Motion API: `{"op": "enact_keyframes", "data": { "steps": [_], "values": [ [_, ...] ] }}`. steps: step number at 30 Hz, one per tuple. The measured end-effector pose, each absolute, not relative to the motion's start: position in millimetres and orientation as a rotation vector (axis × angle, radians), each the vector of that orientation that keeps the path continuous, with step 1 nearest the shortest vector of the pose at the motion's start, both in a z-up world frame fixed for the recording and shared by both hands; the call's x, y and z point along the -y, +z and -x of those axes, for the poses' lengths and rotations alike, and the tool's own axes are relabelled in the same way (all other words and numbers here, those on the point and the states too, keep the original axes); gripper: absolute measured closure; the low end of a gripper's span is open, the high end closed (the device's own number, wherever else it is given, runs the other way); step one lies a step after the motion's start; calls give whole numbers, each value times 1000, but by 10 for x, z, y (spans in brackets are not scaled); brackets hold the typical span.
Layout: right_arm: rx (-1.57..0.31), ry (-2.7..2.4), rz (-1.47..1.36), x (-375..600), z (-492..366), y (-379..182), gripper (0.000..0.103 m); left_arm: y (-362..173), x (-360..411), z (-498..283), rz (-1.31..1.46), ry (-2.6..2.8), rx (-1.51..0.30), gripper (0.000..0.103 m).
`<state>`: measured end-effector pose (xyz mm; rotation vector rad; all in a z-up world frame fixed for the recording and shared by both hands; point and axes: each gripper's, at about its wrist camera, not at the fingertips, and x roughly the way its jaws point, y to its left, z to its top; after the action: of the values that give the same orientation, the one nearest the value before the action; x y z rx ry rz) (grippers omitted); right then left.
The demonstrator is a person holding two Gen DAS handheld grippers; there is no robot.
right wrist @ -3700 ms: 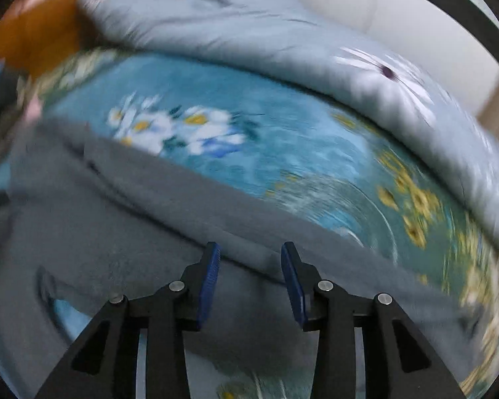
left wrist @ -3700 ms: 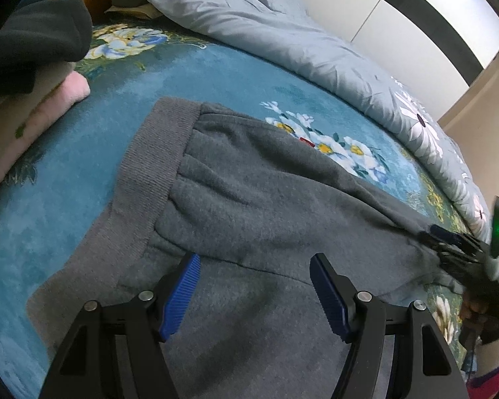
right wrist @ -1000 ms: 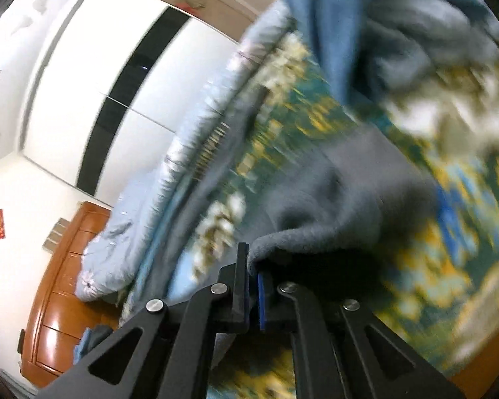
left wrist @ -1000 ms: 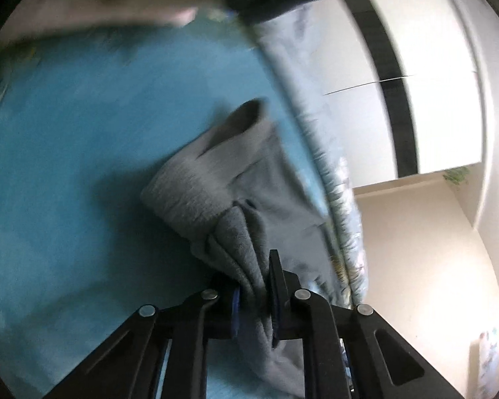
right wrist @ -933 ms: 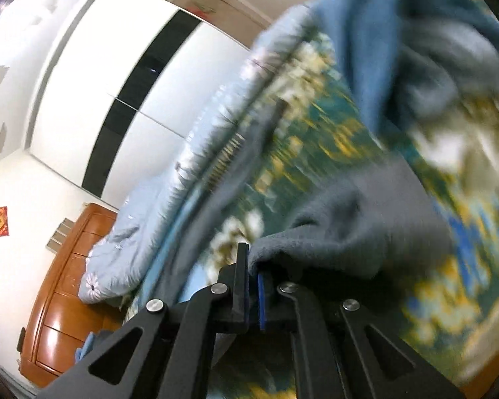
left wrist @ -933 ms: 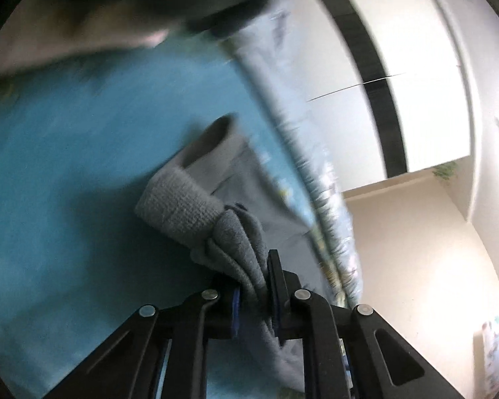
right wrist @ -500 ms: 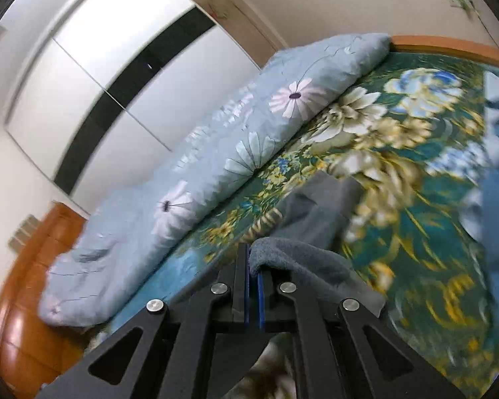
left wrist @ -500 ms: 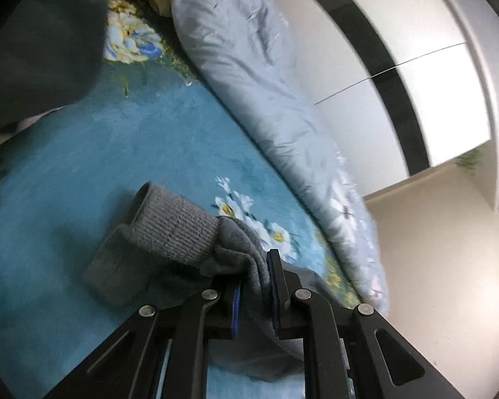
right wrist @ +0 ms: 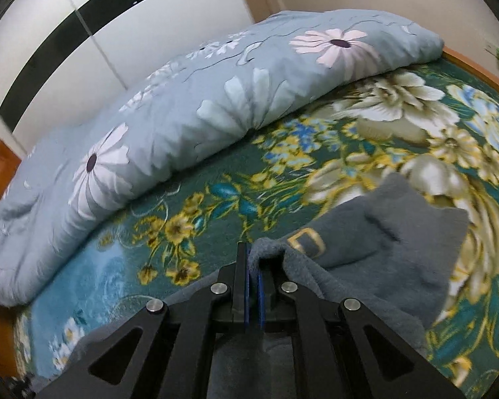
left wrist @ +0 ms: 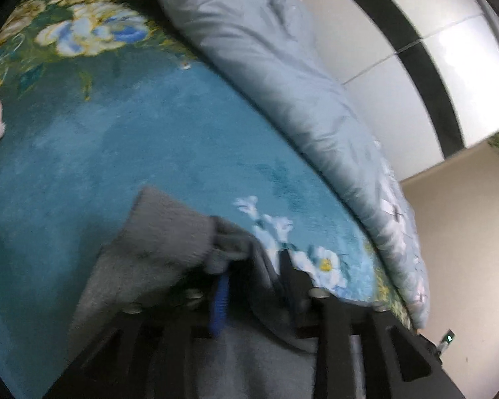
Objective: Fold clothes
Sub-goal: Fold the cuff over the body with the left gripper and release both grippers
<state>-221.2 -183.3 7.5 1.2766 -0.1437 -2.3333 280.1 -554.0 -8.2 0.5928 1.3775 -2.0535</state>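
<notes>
Right gripper [right wrist: 252,279]: pads pressed together on a bunched edge of the grey trousers [right wrist: 392,249], fabric draping off toward 3 o'clock, a tan square patch just past the pinch. Bottom end of the trousers lying on the floral blanket [right wrist: 216,219] at 2 o'clock.

Left gripper [left wrist: 252,286]: blurred, but pads now parted with a gap; grey cloth between them, blue pad exposed at 9 o'clock of the cloth. 0.5 s ago, clamped tight on the same fold. Read as a release under way; cannot tell whether any cloth is still pinched. Ribbed waistband [left wrist: 169,229] down on the blanket at 10 o'clock of the pads, no longer lifted.

3.7 s ago: both spread over trousers lying flat. 1 s ago: both pinching, garment swung in the air. Now back low over the bed.

Meaning, as a judgement: lift-and-relay done, waistband end set down, right end likely next to let go. Fold quality not visible from here.

Far: pale blue quilt [right wrist: 189,109] along 11 to 1 o'clock, wardrobe doors [right wrist: 123,13] behind.
</notes>
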Motion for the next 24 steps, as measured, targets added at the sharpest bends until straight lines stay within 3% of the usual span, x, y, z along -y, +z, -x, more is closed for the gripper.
{"op": "enact_keyframes", "data": {
  "steps": [1,2,3,4,8,14,18,24],
  "values": [
    [133,-2322,-1266,1842,2190,75,86,-27,5483,-2818,-582,-2093,-1360,38],
    [127,-2298,-1243,1841,2151,99,75,42,5417,-2846,-576,-2126,-1334,31],
    [125,-2276,-1215,1831,2103,136,53,111,5351,-2874,-571,-2158,-1307,31],
    [121,-2254,-1186,1816,2048,179,43,196,5272,-2916,-573,-2181,-1271,29],
    [72,-2186,-1072,1695,1722,423,35,171,5056,-3231,-576,-2092,-1287,22],
    [59,-2123,-941,1216,1162,595,34,-86,4822,-3705,-581,-1887,-1400,21],
    [150,-2096,-989,851,1040,512,34,-450,4863,-3712,-512,-1826,-1558,21],
    [278,-2063,-1045,466,1022,357,34,-519,4946,-3620,-388,-1859,-1526,16]
  ]
}}
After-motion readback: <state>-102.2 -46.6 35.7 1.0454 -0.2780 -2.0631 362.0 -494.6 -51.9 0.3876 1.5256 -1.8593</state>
